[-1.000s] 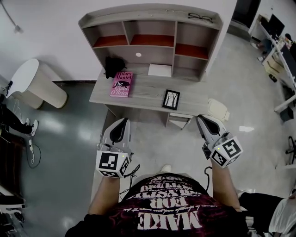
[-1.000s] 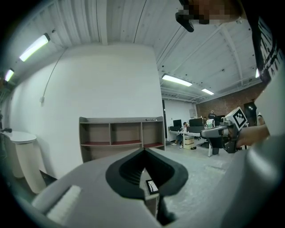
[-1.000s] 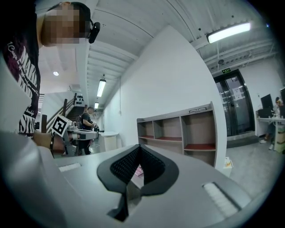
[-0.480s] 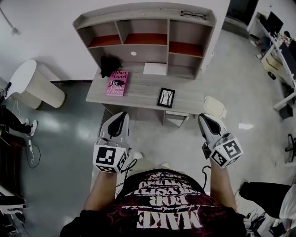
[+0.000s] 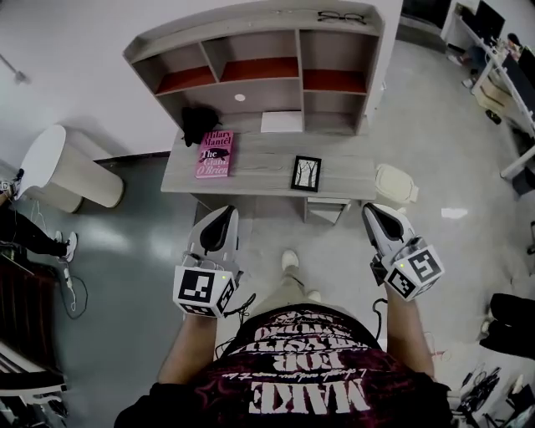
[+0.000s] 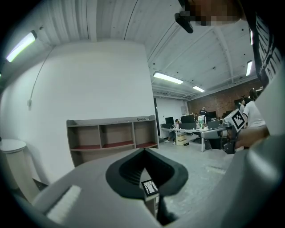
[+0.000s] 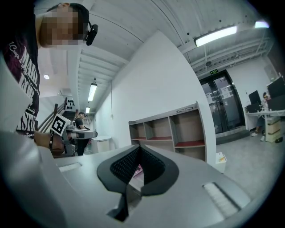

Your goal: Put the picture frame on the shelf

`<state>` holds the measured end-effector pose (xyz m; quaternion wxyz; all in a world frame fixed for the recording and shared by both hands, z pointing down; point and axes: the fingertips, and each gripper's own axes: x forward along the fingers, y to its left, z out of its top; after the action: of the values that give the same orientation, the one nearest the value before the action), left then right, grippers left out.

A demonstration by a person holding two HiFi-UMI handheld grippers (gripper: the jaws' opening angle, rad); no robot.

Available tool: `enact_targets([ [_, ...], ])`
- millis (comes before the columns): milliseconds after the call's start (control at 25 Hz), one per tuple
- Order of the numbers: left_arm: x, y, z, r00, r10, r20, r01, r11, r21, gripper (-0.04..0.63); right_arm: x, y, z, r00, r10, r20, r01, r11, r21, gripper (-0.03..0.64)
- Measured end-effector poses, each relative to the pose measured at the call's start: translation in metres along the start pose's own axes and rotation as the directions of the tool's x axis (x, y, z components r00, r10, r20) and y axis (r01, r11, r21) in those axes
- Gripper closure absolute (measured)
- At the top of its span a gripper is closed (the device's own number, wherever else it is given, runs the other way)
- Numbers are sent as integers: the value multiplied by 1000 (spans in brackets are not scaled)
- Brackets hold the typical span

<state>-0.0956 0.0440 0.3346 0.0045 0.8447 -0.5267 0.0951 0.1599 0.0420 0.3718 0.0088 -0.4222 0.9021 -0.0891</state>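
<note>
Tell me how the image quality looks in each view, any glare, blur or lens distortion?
Head view: evenly lit, the picture frame is sharp, one bright glare patch on the floor. Left gripper view: strong fisheye with dark corners, ceiling light blown out, left gripper close to the lens looks soft. Right gripper view: same fisheye, long ceiling lamp glaring.

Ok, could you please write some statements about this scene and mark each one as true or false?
1. The picture frame lies on the desk. True.
2. In the head view, the pink book lies right of the picture frame. False: it lies left of it.
3. A pair of glasses rests on top of the shelf unit. True.
4. The right gripper holds the picture frame. False: its fingers are together on nothing, and the frame lies apart on the desk.
</note>
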Motion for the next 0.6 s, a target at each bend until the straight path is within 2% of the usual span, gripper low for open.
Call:
enact_targets([
  [600,94,36,-15,995,-101,10,102,990,-94,594,61,-35,12,996,-59,-64,58,998,-12,591],
])
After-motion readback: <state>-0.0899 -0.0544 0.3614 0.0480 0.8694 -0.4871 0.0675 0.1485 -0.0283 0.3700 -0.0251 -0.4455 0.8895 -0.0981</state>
